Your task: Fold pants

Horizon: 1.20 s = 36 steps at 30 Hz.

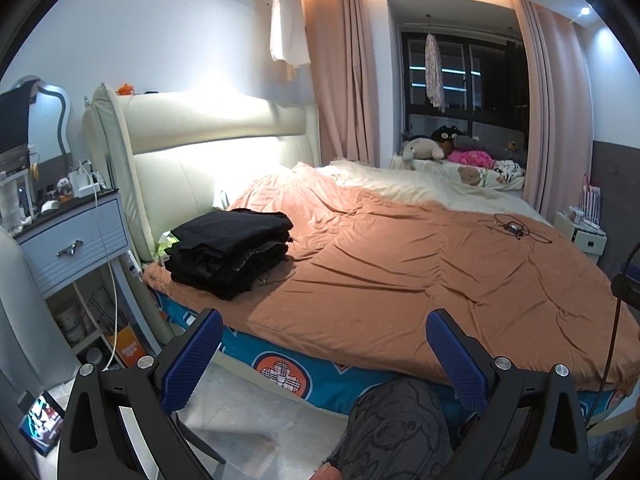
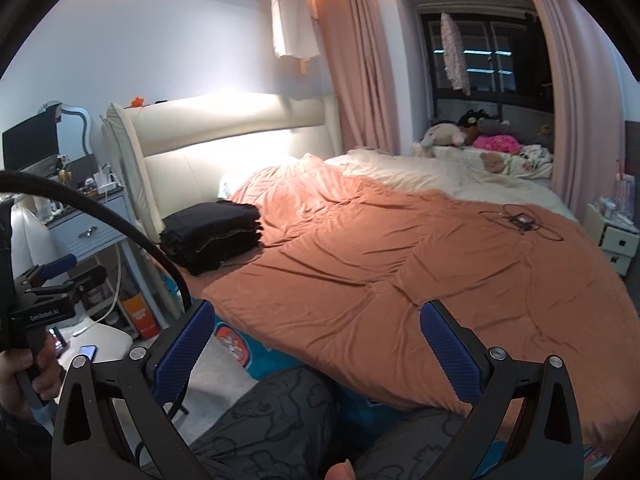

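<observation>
A stack of folded black pants (image 1: 232, 252) lies on the orange bedcover (image 1: 400, 272) near the headboard, at the bed's left corner. It also shows in the right wrist view (image 2: 212, 236). My left gripper (image 1: 324, 356) is open and empty, held off the bed's near edge, well short of the stack. My right gripper (image 2: 316, 344) is open and empty, also back from the bed above the person's knee. The left gripper's handle (image 2: 40, 304) shows at the left of the right wrist view.
A nightstand (image 1: 76, 240) with clutter stands left of the bed. A small device with tangled cables (image 1: 514, 228) lies on the cover at the far right. Stuffed toys (image 1: 440, 146) sit by the window. The person's patterned knee (image 1: 396, 428) is below the grippers.
</observation>
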### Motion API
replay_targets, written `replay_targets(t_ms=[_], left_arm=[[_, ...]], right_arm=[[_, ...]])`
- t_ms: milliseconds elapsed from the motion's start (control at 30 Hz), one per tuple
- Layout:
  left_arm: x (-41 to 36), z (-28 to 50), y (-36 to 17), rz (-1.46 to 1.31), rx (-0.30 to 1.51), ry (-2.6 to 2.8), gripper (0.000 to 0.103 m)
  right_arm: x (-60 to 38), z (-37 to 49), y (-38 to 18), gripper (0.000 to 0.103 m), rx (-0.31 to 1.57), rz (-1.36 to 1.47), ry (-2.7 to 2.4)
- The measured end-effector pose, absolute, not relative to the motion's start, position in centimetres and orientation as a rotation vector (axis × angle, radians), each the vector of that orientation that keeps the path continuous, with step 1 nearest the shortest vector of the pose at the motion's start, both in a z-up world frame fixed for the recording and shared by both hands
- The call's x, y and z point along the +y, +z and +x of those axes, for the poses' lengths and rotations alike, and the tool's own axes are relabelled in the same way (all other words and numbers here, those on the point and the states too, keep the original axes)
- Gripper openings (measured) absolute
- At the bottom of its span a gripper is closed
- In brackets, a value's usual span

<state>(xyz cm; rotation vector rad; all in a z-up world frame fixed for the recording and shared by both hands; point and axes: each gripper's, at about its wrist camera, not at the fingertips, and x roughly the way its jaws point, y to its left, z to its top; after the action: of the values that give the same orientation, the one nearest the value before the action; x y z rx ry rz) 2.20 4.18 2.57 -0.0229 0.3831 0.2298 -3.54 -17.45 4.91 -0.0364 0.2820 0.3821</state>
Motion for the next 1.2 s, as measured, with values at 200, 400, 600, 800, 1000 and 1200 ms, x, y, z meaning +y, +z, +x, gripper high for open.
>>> replay_targets(t_ms=[200, 400, 600, 800, 1000, 1200], left_arm=[[3.6, 1.2, 2.2, -0.026, 0.357, 0.233, 0.103], [3.1, 0.9, 1.0, -0.044, 0.359, 0.200, 0.102], [2.7, 0.8, 0.7, -0.033, 0.354, 0.196, 0.103], [2.6, 0.5, 0.7, -0.029, 0.342, 0.195, 0.103], [2.8, 0.2, 0.8, -0.034, 0.335, 0.198, 0.103], [2.7, 0.1, 0.8, -0.032, 0.334, 0.197, 0.103]], right_arm=[[-17.7, -4.4, 3.5, 0.103, 0.277, -0.012, 0.370], [-17.2, -5.3, 2.4, 0.103, 0.261, -0.012, 0.350], [-17.0, -5.7, 1.8, 0.103, 0.259, -0.007, 0.338], [-16.4, -6.0, 1.3, 0.103, 0.259, -0.005, 0.333], [-16.4, -6.3, 1.2, 0.103, 0.265, -0.001, 0.330], [-16.4, -6.4, 1.4, 0.103, 0.276, 0.008, 0.336]])
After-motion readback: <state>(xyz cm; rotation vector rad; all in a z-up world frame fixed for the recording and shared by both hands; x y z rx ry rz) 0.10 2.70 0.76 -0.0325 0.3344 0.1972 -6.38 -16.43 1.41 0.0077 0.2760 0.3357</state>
